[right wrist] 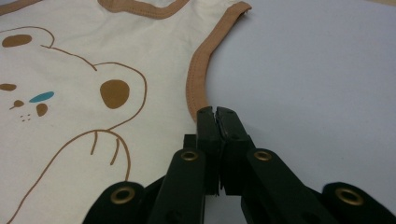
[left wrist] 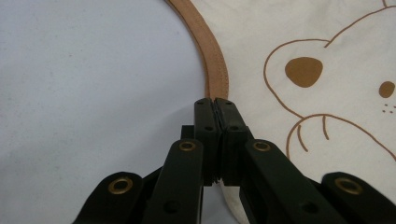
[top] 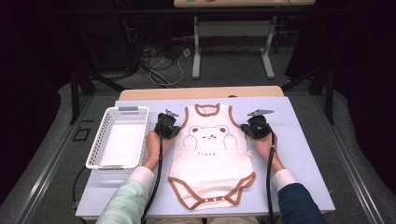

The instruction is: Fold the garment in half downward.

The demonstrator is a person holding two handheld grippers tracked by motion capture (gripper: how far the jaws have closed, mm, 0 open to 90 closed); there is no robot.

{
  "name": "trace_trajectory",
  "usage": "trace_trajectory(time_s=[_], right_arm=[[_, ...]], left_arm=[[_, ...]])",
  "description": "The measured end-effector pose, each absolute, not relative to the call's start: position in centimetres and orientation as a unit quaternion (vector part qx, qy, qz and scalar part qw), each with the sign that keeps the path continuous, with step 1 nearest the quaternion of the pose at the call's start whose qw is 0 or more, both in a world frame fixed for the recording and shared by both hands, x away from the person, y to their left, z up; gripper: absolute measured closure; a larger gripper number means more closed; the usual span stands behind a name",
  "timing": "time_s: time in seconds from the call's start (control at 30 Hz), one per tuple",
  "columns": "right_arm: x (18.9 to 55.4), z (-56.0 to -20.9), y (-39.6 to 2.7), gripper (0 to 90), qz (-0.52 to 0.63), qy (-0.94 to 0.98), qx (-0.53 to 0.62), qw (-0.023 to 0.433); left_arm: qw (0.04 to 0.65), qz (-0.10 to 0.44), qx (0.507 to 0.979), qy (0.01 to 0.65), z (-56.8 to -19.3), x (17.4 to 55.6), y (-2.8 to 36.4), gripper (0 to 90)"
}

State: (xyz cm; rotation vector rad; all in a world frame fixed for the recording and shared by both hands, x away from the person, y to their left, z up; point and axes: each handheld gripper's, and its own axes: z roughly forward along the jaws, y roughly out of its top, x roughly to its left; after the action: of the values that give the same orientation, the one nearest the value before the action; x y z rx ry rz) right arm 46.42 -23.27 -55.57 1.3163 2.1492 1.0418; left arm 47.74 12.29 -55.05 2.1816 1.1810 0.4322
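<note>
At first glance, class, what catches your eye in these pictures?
The cream bodysuit with its brown bear print lies flat mid-table. The left gripper and right gripper are each shut on an armhole edge, one per side. A white basket sits left of it.

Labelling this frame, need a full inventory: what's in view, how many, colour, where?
baby bodysuit: 1, cream with brown trim and bear print, flat at mid table.
basket: 1, white plastic, left of the bodysuit.
table: 1, pale lavender top with a wooden far edge.
second table: 1, light wood top on grey legs, far background.
cables: several, black and white, on the floor beyond the table.
left gripper: 1, black, fingers shut on the bodysuit's left armhole trim.
right gripper: 1, black, fingers shut at the right armhole trim.
sleeves: 2, mint left, navy right, bottom edge.
</note>
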Motion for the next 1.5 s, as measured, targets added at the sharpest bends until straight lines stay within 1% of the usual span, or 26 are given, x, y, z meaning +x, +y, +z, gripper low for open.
trace_trajectory(time_s=[0.37,0.6,0.83,1.1,1.27,1.5], right_arm=[[46.9,-54.2,-23.2,88.5,0.381,0.767,0.464,0.226],[46.9,-53.3,-22.9,88.5,0.392,0.761,0.457,0.24],[46.5,-52.7,-23.1,88.4,0.402,0.76,0.452,0.238],[45.4,-52.1,-23.5,88.4,0.419,0.759,0.444,0.226],[44.4,-51.8,-23.7,88.3,0.426,0.762,0.434,0.221],[42.8,-51.2,-24.0,88.1,0.431,0.771,0.417,0.214]], left_arm=[[0.314,0.205,0.817,0.439,-54.1,47.7,12.5,88.7],[0.322,0.22,0.811,0.436,-53.3,47.5,12.7,88.7],[0.327,0.219,0.814,0.428,-52.5,47.1,12.9,88.6],[0.332,0.214,0.814,0.426,-52.1,46.1,13.3,88.4],[0.318,0.223,0.82,0.42,-51.7,45.0,13.0,88.4],[0.308,0.221,0.83,0.409,-51.0,43.1,12.9,88.4]])
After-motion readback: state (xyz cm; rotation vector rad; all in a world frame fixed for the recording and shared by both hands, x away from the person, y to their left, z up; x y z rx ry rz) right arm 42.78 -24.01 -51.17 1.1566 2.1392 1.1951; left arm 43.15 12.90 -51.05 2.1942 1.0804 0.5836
